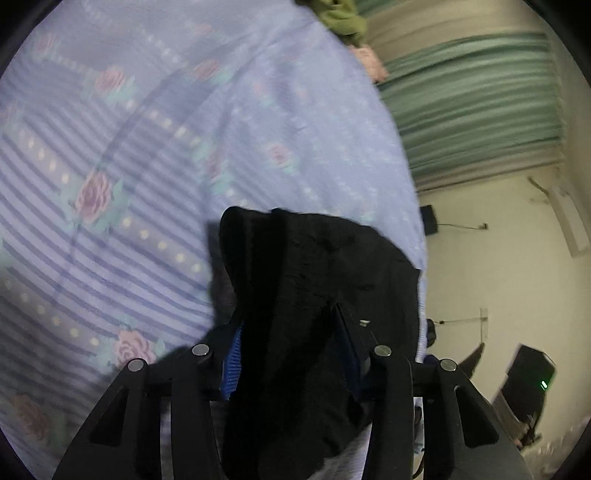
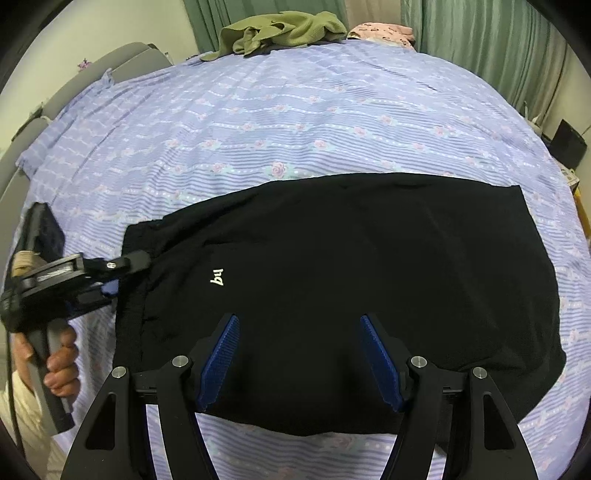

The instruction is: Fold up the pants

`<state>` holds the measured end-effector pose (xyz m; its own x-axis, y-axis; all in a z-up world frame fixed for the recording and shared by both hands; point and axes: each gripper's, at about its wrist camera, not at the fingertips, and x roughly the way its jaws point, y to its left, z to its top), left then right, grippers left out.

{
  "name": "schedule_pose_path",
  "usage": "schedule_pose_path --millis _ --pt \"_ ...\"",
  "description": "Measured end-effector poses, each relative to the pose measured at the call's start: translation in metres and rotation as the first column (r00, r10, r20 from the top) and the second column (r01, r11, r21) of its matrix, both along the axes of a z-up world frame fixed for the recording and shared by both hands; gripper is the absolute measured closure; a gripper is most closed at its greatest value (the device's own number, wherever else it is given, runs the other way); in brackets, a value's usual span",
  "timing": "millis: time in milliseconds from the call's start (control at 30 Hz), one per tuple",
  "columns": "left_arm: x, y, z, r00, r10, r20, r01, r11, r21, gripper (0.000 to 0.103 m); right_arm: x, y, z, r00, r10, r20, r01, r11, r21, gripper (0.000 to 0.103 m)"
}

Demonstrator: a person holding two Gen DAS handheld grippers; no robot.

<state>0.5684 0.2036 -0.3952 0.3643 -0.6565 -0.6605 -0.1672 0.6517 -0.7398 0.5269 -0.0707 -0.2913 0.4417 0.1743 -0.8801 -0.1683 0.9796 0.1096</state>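
Observation:
Black pants (image 2: 351,280) with a small white logo lie folded on the purple flowered bedsheet (image 2: 295,122). In the right wrist view my left gripper (image 2: 122,275) is at the pants' left edge, shut on the waistband. In the left wrist view a bunch of black fabric (image 1: 303,295) fills the space between the fingers and stands lifted off the sheet (image 1: 147,147). My right gripper (image 2: 299,354) is open, its blue pads wide apart, hovering over the near edge of the pants.
A green garment (image 2: 280,29) and a pink cloth (image 2: 384,31) lie at the far end of the bed. Green curtains (image 2: 491,44) hang behind. A black box (image 2: 569,147) stands off the bed's right side.

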Motion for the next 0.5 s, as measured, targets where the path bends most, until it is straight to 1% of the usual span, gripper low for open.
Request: schedule_pose_path --millis 33,67,100,133,167,233,267,300,333,400,500 --pt "0.002 -0.002 0.001 1.0 0.004 -0.005 -0.004 1.0 0.011 0.061 0.0 0.001 0.0 1.0 0.003 0.002 -0.003 1.0 -0.004 0.035" --pt "0.003 -0.004 0.003 1.0 0.011 -0.011 -0.011 1.0 0.026 0.069 0.0 0.002 0.001 1.0 0.008 0.003 -0.008 1.0 -0.003 0.035" --pt "0.005 -0.006 0.008 0.999 0.024 -0.023 -0.023 0.998 0.056 0.075 0.0 0.001 0.001 1.0 0.008 0.004 -0.008 1.0 0.0 0.035" --pt "0.005 -0.006 0.014 0.999 0.036 -0.022 -0.034 0.997 0.066 0.081 0.0 0.001 0.001 1.0 0.005 0.006 -0.005 1.0 0.004 0.035" --pt "0.003 -0.004 0.02 0.999 0.048 -0.007 -0.047 0.997 0.068 0.083 0.0 -0.001 0.001 1.0 0.0 0.006 0.0 1.0 0.007 0.035" --pt "-0.003 0.0 0.039 0.995 0.072 0.067 -0.078 0.992 0.099 0.083 0.002 -0.004 0.002 1.0 -0.008 0.006 0.008 1.0 0.013 0.035" --pt "-0.004 0.001 0.041 0.994 0.073 0.081 -0.082 0.99 0.118 0.083 0.002 -0.006 0.003 1.0 -0.015 0.01 0.015 1.0 0.014 0.035" --pt "-0.003 0.003 0.037 0.995 0.072 0.063 -0.08 0.987 0.136 0.083 0.002 -0.008 0.004 1.0 -0.026 0.013 0.026 1.0 0.014 0.035" --pt "-0.001 0.004 0.029 0.997 0.067 0.025 -0.07 0.986 0.148 0.083 0.002 -0.009 0.004 0.999 -0.033 0.014 0.032 0.999 0.011 0.035" --pt "0.001 0.002 0.025 0.998 0.063 -0.005 -0.061 0.983 0.175 0.083 0.002 -0.011 0.005 0.999 -0.046 0.017 0.046 0.999 -0.01 0.035" --pt "-0.003 -0.001 0.048 0.996 0.09 -0.021 -0.084 0.979 0.188 0.083 -0.001 -0.015 0.01 0.998 -0.047 0.03 0.047 0.999 -0.022 0.035"
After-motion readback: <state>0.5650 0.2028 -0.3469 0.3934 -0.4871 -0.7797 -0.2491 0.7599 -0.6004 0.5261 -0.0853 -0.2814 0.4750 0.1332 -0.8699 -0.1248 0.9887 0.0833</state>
